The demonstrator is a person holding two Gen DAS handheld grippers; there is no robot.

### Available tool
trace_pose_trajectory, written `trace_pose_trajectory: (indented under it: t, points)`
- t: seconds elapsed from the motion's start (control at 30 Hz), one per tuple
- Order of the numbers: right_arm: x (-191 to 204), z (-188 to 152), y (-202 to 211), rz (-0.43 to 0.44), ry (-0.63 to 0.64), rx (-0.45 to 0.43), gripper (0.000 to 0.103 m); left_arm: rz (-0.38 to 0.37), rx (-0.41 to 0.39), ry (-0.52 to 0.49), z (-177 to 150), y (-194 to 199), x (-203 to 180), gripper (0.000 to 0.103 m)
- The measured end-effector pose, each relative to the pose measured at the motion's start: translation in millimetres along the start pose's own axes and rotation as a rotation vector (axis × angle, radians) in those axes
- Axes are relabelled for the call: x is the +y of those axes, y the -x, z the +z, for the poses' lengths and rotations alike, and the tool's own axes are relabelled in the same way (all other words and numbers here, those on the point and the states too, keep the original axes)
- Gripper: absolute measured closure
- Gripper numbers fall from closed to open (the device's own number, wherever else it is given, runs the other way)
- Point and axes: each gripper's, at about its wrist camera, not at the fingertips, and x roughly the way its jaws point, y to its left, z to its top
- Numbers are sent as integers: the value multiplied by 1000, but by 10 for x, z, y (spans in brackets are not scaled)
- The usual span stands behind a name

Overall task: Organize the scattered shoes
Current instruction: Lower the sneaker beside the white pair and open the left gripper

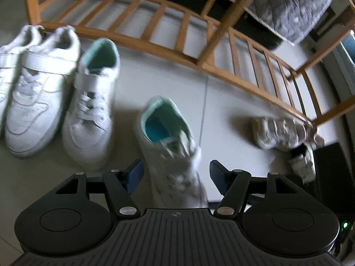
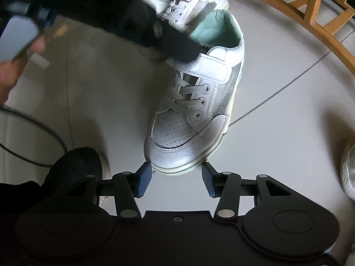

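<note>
Between the spread jaws of the left hand-held gripper (image 1: 175,175) a mint-lined sneaker (image 1: 170,141) stands on the floor (image 1: 221,110), pads clear of both its sides, its mate (image 1: 91,115) off to the left beside a white pair. Closing off-centre could tip or twist it, I'd say. Right hand-held gripper (image 2: 176,178) hangs half open, empty, just short of a shoe's toe (image 2: 175,153)

A home entryway; tiled floor (image 1: 221,115); wooden shoe rack (image 1: 168,22); scattered sneakers (image 1: 88,115)
</note>
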Motion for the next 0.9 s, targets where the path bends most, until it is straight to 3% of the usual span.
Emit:
trace_pose_trajectory:
  t: [0.17, 0.37, 0.63, 0.73, 0.9]
  points:
    - [23, 76, -12, -1, 16, -21, 48, 32, 10, -23, 20, -140, -69, 40]
    - [63, 104, 7, -25, 71, -38, 48, 92, 0, -127, 71, -238, -141, 64]
    - [-90, 42, 163, -60, 55, -27, 45, 88, -8, -187, 128, -270, -90, 65]
    - [-110, 4, 195, -58, 49, -15, 43, 105, -27, -265, 164, -302, -133, 66]
    - [-104, 2, 228, -58, 65, -1, 43, 125, -45, -276, 298, -339, -77, 66]
